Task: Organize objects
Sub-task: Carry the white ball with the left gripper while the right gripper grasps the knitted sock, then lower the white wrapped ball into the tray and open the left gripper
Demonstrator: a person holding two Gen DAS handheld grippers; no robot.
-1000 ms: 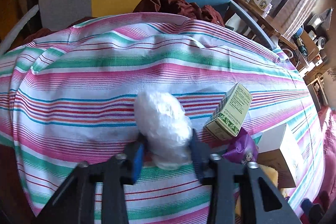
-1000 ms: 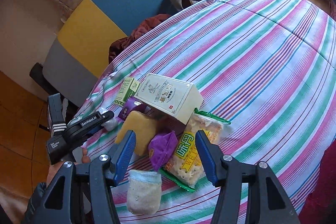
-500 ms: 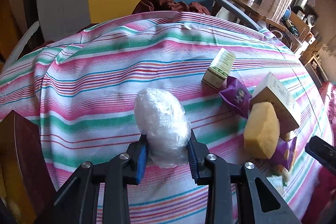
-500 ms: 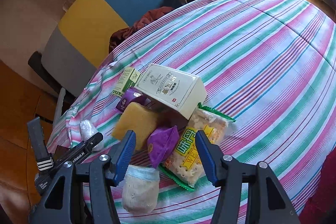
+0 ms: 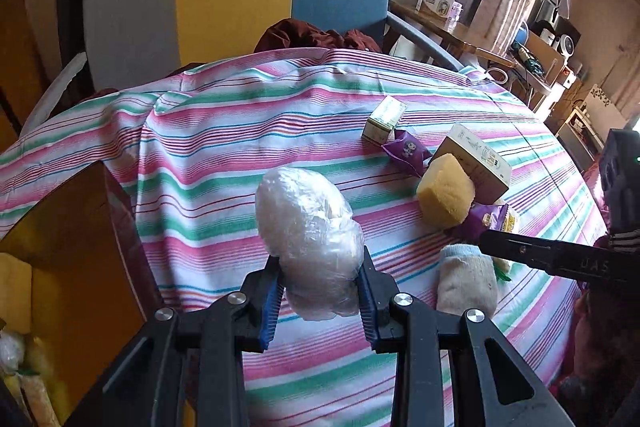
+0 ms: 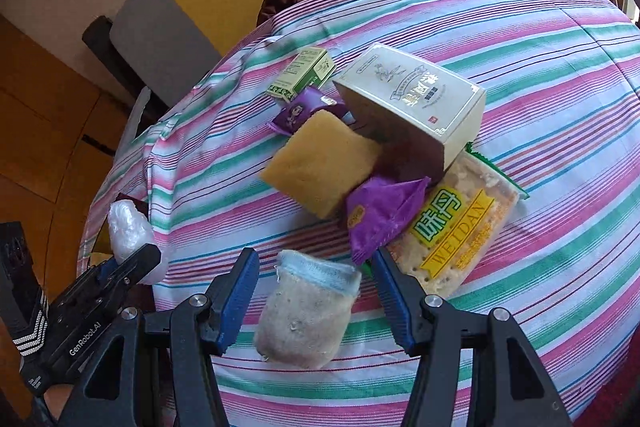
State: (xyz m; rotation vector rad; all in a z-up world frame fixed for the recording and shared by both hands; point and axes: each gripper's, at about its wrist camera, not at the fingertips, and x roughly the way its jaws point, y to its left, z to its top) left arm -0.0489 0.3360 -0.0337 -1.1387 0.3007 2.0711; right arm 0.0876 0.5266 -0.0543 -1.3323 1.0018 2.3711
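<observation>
Between my left jaws [image 5: 320,297]: white plastic-wrapped bundle [image 5: 308,239], clamped, mid-carry. Right jaws [image 6: 314,293] spread, straddling beige drawstring pouch [image 6: 306,319]. Next, likely: close on pouch.

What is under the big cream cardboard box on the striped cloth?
The cream cardboard box leans on a yellow sponge, a purple foil packet and a cracker pack. Anything deeper underneath is hidden.

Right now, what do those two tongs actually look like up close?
Both are black plastic. The left tongs and right tongs each have two angular fingers with silver bolts and ribbed blue pads. From the right camera, the left one's side carries white "GenRobot.AI" lettering and a black handle with white chevron stripes. No cables or sleeves show.
</observation>
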